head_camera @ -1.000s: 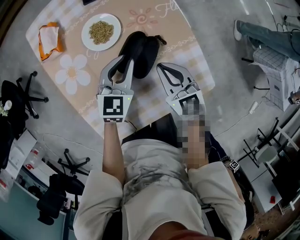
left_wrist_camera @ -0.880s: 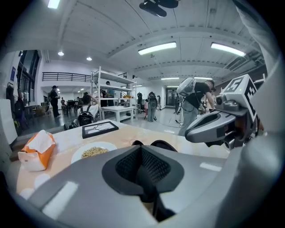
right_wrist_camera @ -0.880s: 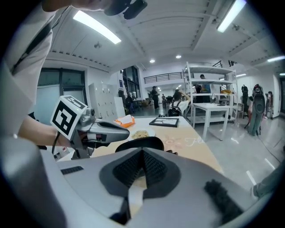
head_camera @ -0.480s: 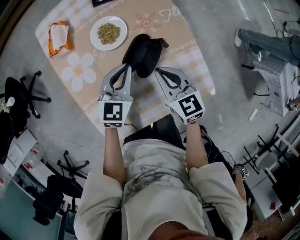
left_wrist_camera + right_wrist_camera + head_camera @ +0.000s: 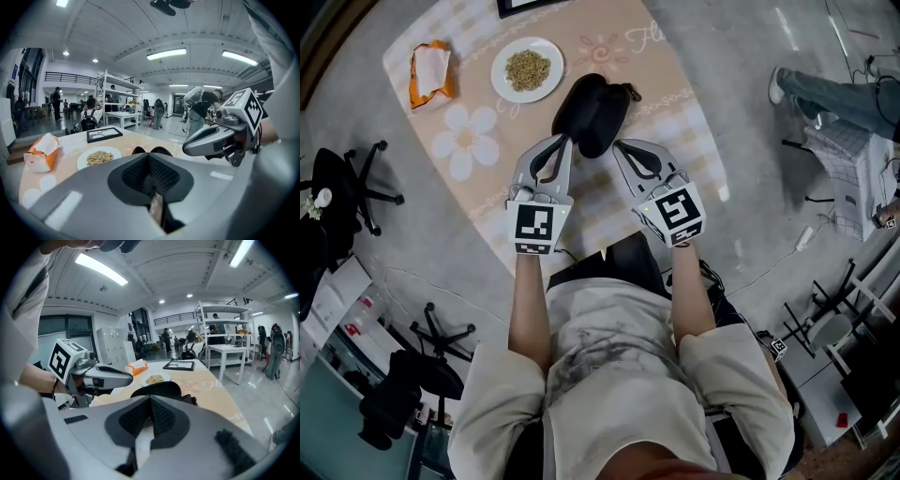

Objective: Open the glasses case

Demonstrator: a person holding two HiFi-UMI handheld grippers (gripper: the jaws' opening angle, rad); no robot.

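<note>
The black glasses case [image 5: 591, 111] lies closed on the patterned table [image 5: 478, 192], with a small strap at its right end. My left gripper [image 5: 566, 141] is shut with nothing in it, its tips at the case's near left edge; I cannot tell if they touch. My right gripper [image 5: 620, 146] is also shut and empty, just off the near right edge. In the left gripper view the pads [image 5: 159, 174] meet, and the case [image 5: 152, 150] peeks over them. In the right gripper view the case [image 5: 157, 388] sits just beyond the closed jaws, with the left gripper [image 5: 123, 377] beside it.
A white plate of grains [image 5: 527, 69] stands just beyond the case on the left. An orange tissue pack [image 5: 429, 71] lies at the far left, and a black picture frame [image 5: 534, 5] at the far edge. The table's right edge [image 5: 712, 159] runs near my right gripper.
The left gripper's jaws have come together and its tips have drawn back from over the case's left side to its near edge. The right gripper has barely moved.
</note>
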